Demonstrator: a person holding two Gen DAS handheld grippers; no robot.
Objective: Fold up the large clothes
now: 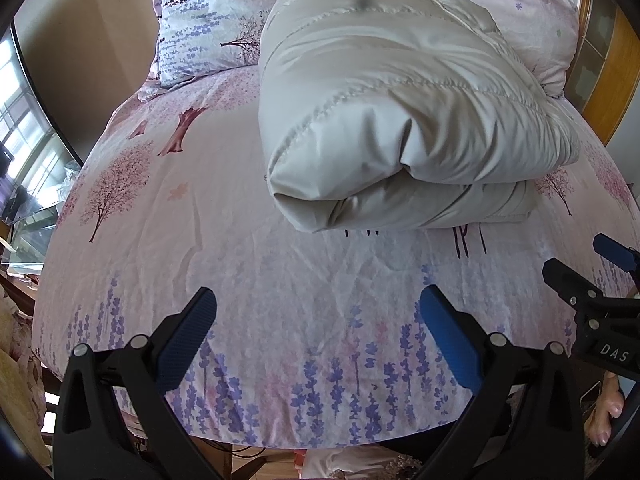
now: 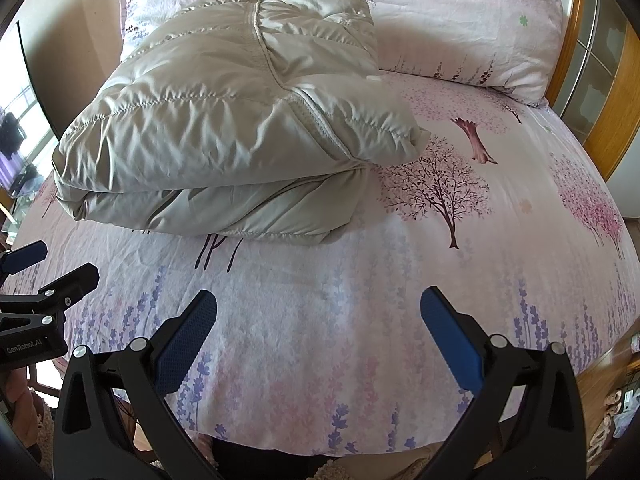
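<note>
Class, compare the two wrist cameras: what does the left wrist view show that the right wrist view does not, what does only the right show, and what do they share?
Only the left wrist view shows the window and glass furniture at the left edge, and the right tongs coming in from the right side.

Only the right wrist view shows the jacket's piped seam and the left tongs at its left edge.

Both show the folded beige puffer jacket lying on the floral bedsheet, the pillows behind it, and open tongs holding nothing.
</note>
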